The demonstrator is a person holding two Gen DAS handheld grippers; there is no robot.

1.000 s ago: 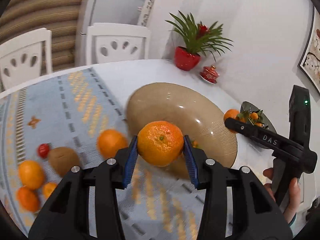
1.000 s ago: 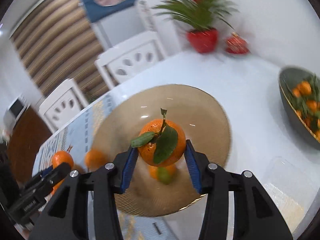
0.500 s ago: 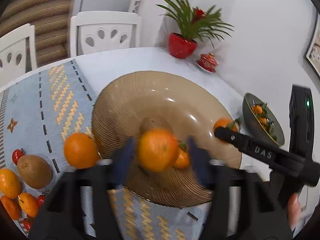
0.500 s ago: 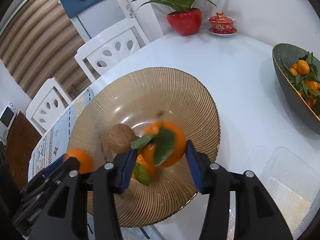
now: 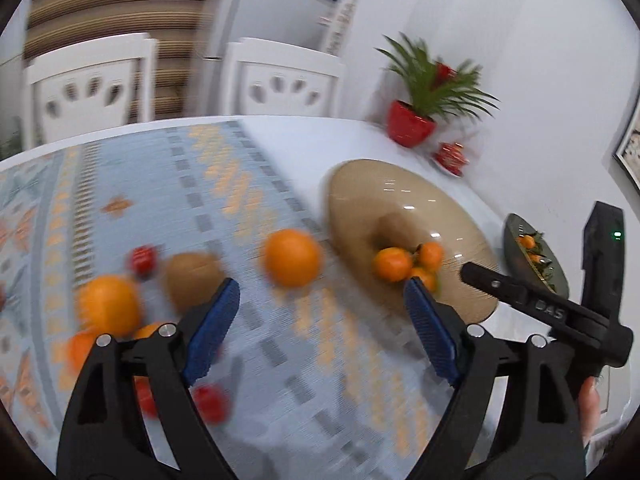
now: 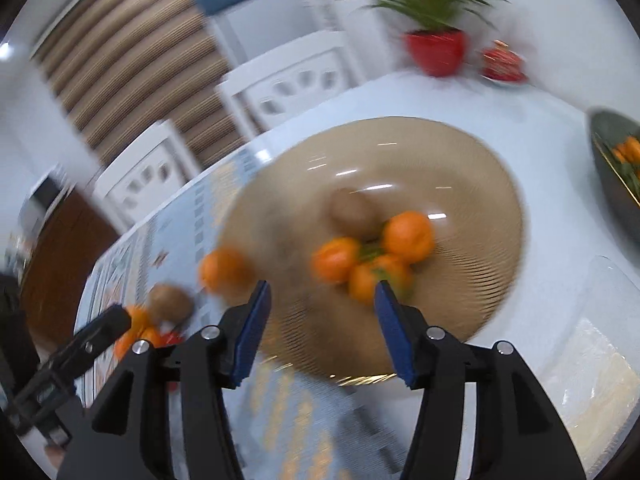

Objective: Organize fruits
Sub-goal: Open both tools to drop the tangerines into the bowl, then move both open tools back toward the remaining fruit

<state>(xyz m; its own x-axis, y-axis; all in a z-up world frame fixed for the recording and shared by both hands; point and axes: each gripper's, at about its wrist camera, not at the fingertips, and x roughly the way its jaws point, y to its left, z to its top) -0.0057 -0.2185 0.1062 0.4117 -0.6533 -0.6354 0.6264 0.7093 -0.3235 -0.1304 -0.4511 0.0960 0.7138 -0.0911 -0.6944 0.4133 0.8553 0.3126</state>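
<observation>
Amber plate (image 6: 472,184) held three oranges (image 6: 408,236) w/ kiwi; both grippers, left (image 5: 320,320) & right (image 6: 320,328), had just been opening, empty. Risk: piled fruit rolling off rim.

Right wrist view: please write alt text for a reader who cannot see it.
An open right tool with nothing between its blue pads, above a tan plate holding three oranges and a kiwi; more fruit lies on the patterned cloth.
</observation>
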